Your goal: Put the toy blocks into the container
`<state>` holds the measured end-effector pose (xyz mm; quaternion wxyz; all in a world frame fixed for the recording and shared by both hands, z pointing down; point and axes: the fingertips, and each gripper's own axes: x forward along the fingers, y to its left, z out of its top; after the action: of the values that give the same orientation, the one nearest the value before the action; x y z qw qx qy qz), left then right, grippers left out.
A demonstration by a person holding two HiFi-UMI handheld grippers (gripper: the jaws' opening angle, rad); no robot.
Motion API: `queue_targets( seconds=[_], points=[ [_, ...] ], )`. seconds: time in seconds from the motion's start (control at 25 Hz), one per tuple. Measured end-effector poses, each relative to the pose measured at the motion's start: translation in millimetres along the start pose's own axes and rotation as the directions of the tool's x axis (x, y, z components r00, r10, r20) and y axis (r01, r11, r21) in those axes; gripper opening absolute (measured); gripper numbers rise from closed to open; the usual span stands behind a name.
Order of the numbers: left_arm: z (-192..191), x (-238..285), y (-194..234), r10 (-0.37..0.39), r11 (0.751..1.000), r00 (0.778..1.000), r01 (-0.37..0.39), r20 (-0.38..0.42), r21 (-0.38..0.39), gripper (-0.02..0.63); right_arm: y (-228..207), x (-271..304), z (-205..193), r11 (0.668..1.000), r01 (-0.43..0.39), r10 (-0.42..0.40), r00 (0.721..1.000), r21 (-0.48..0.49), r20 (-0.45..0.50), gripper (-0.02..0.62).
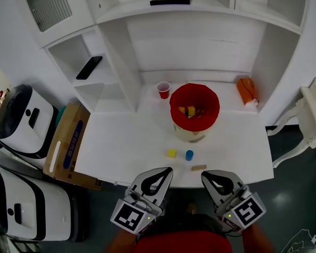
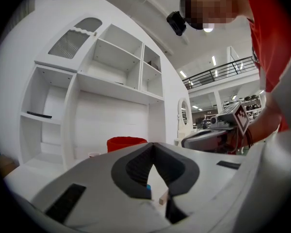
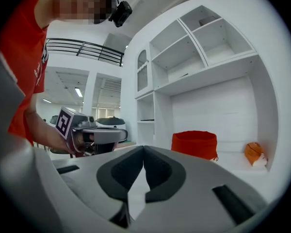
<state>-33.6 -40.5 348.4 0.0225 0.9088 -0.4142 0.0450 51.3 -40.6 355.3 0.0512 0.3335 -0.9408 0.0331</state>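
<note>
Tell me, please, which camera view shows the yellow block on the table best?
The head view: the yellow block lies unobstructed on the white table, left of the blue block. Neither gripper view shows it.

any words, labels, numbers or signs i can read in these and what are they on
No text here is clear enough to quote.
Blue strip on the box: print too blurred to read.
White print on the shirt: too small to read.
Markers on the left tool and right tool: black-and-white square patterns, no words.
</note>
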Motion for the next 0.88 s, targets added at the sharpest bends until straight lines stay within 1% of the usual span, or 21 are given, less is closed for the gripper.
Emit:
queue_targets(
  seconds=[0.24,0.32,0.36,0.48,0.56,0.64,0.72,0.88],
  points=[
    [-8.2,18.2,11.2,0.009,1.000,1.000,-0.009,-0.018,-0.002,0.011,-27.2,16.1,-30.5,0.999,-0.040,0.040,0.995,-0.002,-0.094,0.027],
    [-12.9,22.8,15.4,0.008,1.000,1.000,-0.008,-0.020,-0.005,0.011,-32.9,22.5,-47.4,0.998,-0.058,0.054,0.986,-0.019,-0.160,0.064],
    [-15.9,24.8,17.0,0.005,1.000,1.000,-0.005,-0.021,-0.007,0.011,-33.8,26.4,-56.1,0.997,-0.073,0.065,0.977,-0.029,-0.205,0.071],
    [-28.8,30.8,19.8,-0.001,1.000,1.000,0.001,-0.029,-0.020,0.011,-35.8,38.2,-88.5,0.988,-0.139,0.109,0.938,-0.070,-0.328,0.094],
    [-38.6,34.5,21.6,-0.003,1.000,0.999,0.002,-0.036,-0.029,0.011,-37.8,44.1,-113.4,0.979,-0.183,0.131,0.907,-0.094,-0.401,0.124],
    [-47.4,37.2,24.3,-0.004,0.999,0.999,0.002,-0.047,-0.038,0.011,-39.0,48.2,-135.4,0.972,-0.210,0.137,0.870,-0.106,-0.473,0.168],
    [-53.6,39.1,27.7,0.000,0.999,0.998,-0.002,-0.060,-0.048,0.011,-42.0,51.6,-153.6,0.966,-0.228,0.130,0.837,-0.123,-0.531,0.180],
    [-57.2,39.9,34.6,0.009,0.998,0.998,-0.013,-0.069,-0.057,0.011,-46.4,56.2,-184.9,0.948,-0.279,0.129,0.777,-0.154,-0.617,0.181]
  ],
)
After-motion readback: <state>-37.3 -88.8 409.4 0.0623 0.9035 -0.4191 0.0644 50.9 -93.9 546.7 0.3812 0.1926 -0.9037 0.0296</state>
